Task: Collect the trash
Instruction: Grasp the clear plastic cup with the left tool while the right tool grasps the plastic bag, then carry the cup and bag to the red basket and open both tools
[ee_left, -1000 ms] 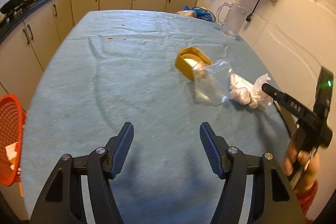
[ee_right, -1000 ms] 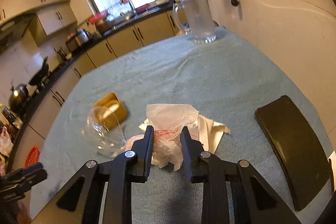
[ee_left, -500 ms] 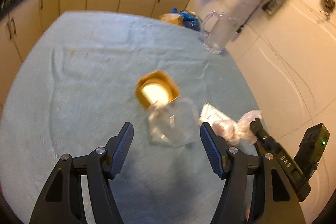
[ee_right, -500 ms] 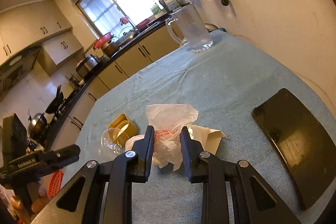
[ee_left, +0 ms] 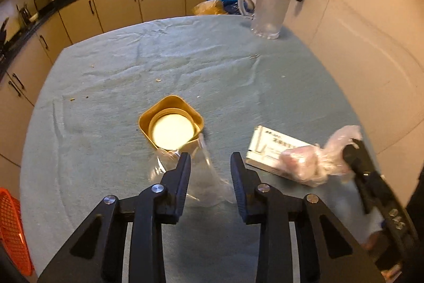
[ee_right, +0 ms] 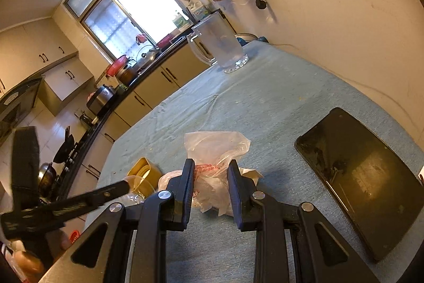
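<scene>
The right tool (ee_right: 209, 184) grips a crumpled plastic bag (ee_right: 216, 150) just beside the yellow tub (ee_left: 171, 123) on the worktop (ee_left: 212, 76). The left tool (ee_left: 210, 174) sits open around a clear wrapper (ee_left: 198, 177) touching that tub. Thin film could slide free, or the wrapper might drag the tub along.

Table under blue-green cloth (ee_left: 111, 102) — yellow tub (ee_left: 171, 127), clear bag (ee_left: 196, 177), glass pitcher (ee_left: 267, 9), dark tray (ee_right: 365, 177)
</scene>
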`<state>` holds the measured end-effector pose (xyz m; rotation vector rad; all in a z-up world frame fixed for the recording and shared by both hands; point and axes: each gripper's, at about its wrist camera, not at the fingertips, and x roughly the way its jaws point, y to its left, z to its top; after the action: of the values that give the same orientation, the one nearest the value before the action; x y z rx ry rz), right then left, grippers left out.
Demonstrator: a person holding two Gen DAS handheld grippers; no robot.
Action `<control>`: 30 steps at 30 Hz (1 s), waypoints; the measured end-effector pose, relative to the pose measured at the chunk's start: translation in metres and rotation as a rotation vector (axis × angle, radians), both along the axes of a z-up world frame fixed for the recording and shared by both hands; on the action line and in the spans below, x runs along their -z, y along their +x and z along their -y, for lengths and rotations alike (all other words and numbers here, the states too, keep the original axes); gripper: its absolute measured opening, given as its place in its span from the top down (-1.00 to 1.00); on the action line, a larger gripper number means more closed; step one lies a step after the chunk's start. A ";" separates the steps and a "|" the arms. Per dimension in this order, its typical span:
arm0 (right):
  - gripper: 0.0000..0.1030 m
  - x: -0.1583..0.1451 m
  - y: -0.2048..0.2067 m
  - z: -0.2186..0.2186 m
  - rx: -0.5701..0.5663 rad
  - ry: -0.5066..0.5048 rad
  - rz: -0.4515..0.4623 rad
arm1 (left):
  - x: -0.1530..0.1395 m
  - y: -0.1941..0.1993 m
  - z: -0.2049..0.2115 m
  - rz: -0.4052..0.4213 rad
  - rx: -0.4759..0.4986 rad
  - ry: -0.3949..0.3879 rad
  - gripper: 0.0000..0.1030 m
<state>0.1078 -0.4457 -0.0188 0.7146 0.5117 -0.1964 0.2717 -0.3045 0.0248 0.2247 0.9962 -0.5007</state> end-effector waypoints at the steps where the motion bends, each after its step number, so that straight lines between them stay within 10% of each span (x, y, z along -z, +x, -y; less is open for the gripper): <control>1: 0.48 0.000 0.000 -0.001 -0.004 -0.001 0.000 | 0.002 0.001 0.000 -0.001 -0.002 0.009 0.44; 8: 0.48 0.000 0.001 -0.003 -0.025 -0.009 0.006 | 0.002 -0.007 -0.007 0.038 0.000 0.029 0.86; 30: 0.48 -0.020 0.007 -0.051 -0.211 -0.188 0.114 | -0.025 -0.066 -0.117 0.137 -0.017 -0.157 0.90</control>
<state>0.1148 -0.3951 0.0009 0.4821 0.4491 -0.0058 0.2059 -0.1878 0.0496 0.1078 0.8206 -0.5383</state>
